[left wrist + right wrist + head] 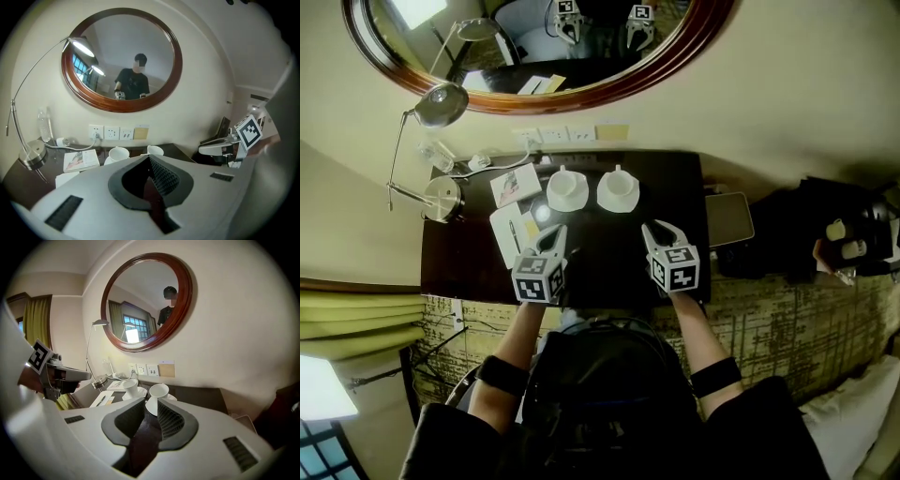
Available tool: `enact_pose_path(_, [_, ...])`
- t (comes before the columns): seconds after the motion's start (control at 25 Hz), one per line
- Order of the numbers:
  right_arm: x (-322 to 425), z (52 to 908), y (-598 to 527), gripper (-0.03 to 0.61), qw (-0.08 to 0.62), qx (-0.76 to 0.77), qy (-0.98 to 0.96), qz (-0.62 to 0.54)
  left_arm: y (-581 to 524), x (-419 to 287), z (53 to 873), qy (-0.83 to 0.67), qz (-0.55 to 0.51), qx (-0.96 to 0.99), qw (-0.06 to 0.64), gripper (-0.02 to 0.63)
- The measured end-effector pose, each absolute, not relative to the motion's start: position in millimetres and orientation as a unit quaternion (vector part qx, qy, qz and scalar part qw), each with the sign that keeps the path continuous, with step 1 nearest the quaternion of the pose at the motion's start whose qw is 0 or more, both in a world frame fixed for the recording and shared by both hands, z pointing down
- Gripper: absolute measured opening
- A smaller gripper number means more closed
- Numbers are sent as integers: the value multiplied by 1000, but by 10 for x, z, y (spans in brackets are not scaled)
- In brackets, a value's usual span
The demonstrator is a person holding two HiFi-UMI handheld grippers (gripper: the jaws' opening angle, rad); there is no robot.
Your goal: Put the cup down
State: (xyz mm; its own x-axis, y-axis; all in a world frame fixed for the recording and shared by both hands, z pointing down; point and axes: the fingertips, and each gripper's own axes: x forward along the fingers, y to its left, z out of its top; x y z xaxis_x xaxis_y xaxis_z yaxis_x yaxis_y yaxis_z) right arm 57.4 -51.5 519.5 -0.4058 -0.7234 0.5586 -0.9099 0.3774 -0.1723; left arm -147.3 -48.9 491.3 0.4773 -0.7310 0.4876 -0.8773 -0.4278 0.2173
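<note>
With the cup (619, 186) sitting on its saucer (602, 198) by the desk's (605, 267) back edge, the put-down is looking done: the left gripper (555, 232) is hanging with jaws together, the right gripper (659, 228) is hovering empty, jaws a slit apart, needing only to draw clear.

- A white cup (619, 184) stands upright and empty on a white saucer (619, 206), upper middle of the head view, at the far side of the dark counter (609, 262).
- A second white cup (567, 182) stands just left of it on its own saucer (567, 207), the two not touching.
</note>
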Motion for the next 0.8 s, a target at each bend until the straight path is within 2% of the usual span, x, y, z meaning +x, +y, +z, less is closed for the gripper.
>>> enact_pose_path(0.2, [630,5227,-415,3,194,518,-799,236,-424,-1503,4984,-482,169,829,226,0])
enact_pose_path(0.8, [654,5387,-203,0,218,504,-798,251,-230,-1446,4913,-470,174,841,203,0])
